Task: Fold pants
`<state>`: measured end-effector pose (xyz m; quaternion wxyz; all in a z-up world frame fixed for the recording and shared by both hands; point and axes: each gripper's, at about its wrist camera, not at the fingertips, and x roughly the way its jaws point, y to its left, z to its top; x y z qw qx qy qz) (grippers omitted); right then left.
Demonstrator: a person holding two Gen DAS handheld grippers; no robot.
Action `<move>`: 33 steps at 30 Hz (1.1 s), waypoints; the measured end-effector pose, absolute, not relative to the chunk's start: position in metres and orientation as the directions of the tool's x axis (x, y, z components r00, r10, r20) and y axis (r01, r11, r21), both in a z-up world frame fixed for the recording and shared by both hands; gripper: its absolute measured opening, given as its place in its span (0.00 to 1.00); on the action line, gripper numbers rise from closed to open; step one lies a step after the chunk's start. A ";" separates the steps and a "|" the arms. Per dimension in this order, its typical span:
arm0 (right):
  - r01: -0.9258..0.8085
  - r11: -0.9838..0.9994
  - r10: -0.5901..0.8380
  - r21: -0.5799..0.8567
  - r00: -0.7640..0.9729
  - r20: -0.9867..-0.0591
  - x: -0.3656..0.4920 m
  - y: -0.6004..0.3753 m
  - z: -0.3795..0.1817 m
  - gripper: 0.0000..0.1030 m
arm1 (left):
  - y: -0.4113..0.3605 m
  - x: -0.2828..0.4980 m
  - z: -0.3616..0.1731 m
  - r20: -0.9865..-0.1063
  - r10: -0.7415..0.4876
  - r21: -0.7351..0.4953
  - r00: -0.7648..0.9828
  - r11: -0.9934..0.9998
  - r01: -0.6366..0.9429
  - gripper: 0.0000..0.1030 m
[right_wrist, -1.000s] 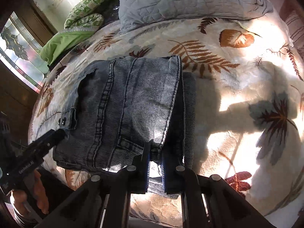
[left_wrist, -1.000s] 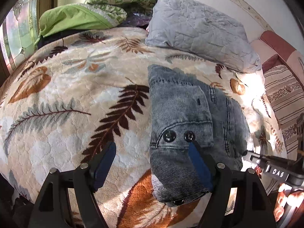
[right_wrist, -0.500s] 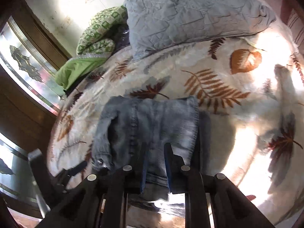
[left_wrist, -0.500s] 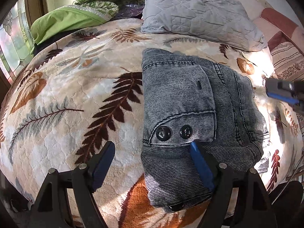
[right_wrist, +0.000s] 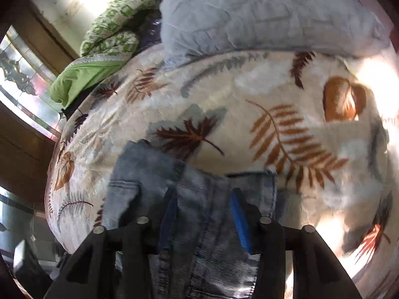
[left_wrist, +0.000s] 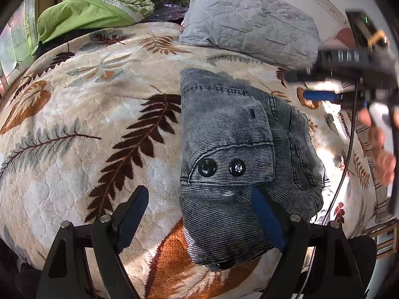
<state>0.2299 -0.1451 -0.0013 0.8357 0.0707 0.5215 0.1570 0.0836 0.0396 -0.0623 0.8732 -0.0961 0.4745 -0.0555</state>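
Where motion blurs the right view, folded pants (right_wrist: 199,224) run off-frame

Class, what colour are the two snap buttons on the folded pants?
Black snap buttons, on the grey-blue denim pants; clearest in the left wrist view.

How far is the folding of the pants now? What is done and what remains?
Done: the pants lie in a compact folded bundle on the blanket. In hand: nothing is gripped; the left gripper hangs open over the bundle's near edge, and the right gripper is opening, clear above the denim. Left: probably only a last tidying, if any.
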 end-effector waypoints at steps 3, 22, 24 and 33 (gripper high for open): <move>-0.319 0.929 0.314 0.189 0.405 -0.859 0.245 -0.092 0.021 0.80 | 0.046 0.086 -0.068 -0.816 -0.229 -0.277 0.531 0.961 -0.011 0.83; -0.417 0.909 0.072 -0.026 0.217 -0.974 0.298 0.008 -0.052 0.42 | 0.051 0.091 -0.072 -0.807 -0.262 -0.306 0.530 0.952 0.006 0.83; -0.356 0.934 0.110 0.015 0.247 -0.963 0.300 -0.002 -0.045 0.41 | 0.051 0.091 -0.073 -0.807 -0.260 -0.303 0.531 0.953 0.006 0.83; -0.204 0.973 0.193 0.112 0.440 -0.877 0.259 -0.080 0.007 0.54 | 0.048 0.085 -0.069 -0.797 -0.224 -0.276 0.561 0.961 -0.009 0.84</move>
